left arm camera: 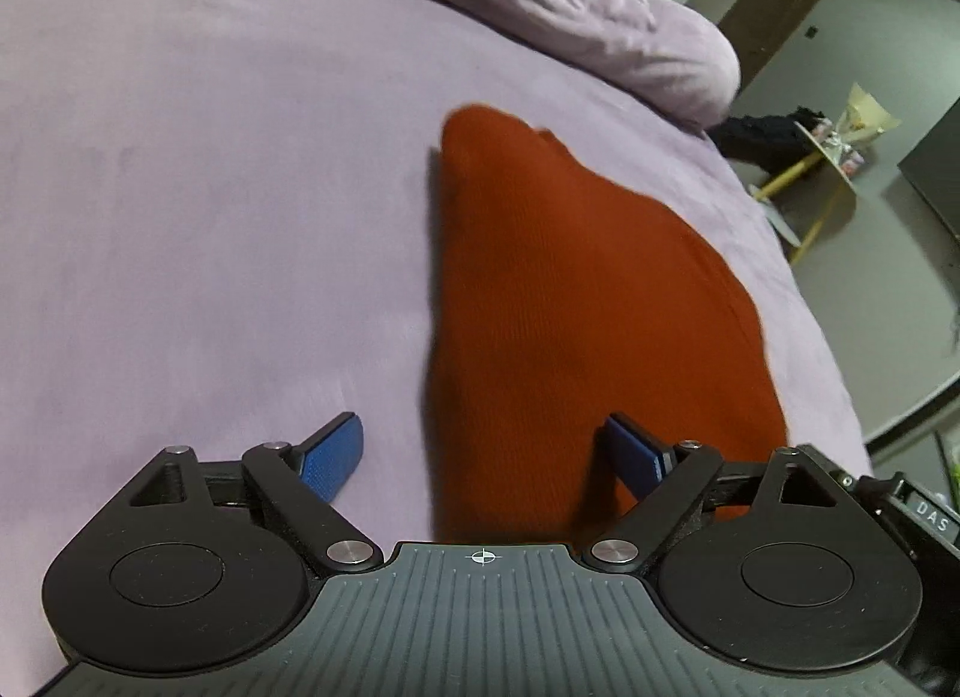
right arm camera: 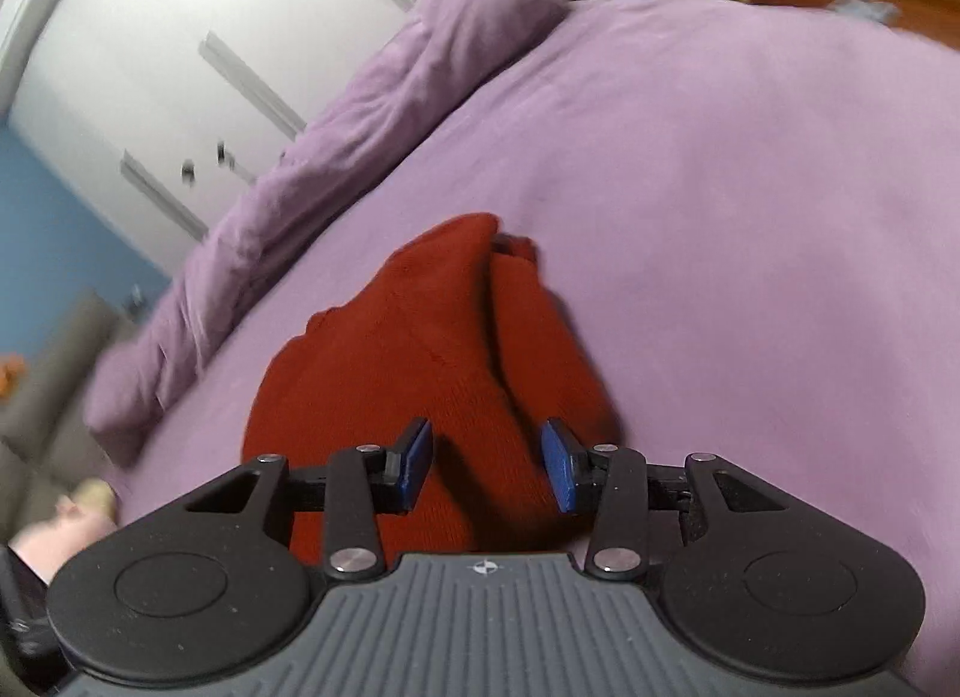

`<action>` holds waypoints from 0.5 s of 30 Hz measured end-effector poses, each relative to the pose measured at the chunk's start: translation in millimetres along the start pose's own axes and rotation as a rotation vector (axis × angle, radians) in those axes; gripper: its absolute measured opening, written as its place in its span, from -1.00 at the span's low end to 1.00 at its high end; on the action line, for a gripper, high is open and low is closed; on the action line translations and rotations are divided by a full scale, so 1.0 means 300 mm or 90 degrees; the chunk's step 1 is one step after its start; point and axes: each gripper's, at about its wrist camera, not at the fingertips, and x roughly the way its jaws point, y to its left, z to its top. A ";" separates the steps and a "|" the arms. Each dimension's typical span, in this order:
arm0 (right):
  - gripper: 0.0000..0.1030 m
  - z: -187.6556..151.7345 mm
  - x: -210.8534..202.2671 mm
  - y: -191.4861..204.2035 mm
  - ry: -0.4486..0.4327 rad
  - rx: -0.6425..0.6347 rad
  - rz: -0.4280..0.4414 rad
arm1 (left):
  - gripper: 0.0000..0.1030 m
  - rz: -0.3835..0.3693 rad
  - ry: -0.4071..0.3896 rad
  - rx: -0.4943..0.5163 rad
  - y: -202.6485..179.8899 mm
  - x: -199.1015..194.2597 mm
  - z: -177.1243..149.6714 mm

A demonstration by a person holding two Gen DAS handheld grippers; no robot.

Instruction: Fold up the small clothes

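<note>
A rust-red knitted garment point(left arm camera: 576, 301) lies folded on the lilac bed sheet point(left arm camera: 210, 187). In the left wrist view it stretches from the middle down to my left gripper point(left arm camera: 486, 451), which is open wide; one blue pad point(left arm camera: 336, 457) is over bare sheet, the other point(left arm camera: 636, 451) over the cloth. In the right wrist view the same garment point(right arm camera: 420, 349) shows a fold line running down its middle. My right gripper point(right arm camera: 486, 466) hovers above its near end, jaws apart, with nothing pinched between the pads.
A rolled lilac duvet point(left arm camera: 570, 6) lies along the far side of the bed point(right arm camera: 288, 175). Beyond the bed's edge stand a small yellow-legged table point(left arm camera: 828, 156), white wardrobe doors point(right arm camera: 180, 36) and grey floor.
</note>
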 end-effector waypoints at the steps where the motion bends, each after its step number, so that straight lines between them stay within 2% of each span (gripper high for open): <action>1: -0.24 -0.016 -0.034 -0.009 -0.015 0.005 0.013 | 0.74 0.000 0.006 0.007 -0.008 -0.002 -0.009; 8: -0.24 -0.007 -0.069 -0.045 0.016 0.102 0.047 | 0.69 -0.019 0.038 -0.029 0.006 -0.025 -0.027; 12: -0.25 -0.026 -0.058 -0.058 0.049 0.118 0.025 | 0.68 -0.016 0.039 -0.056 0.012 -0.024 -0.023; 15: -0.25 -0.048 -0.060 -0.070 0.054 0.132 0.036 | 0.69 -0.005 0.038 -0.034 -0.005 -0.012 -0.018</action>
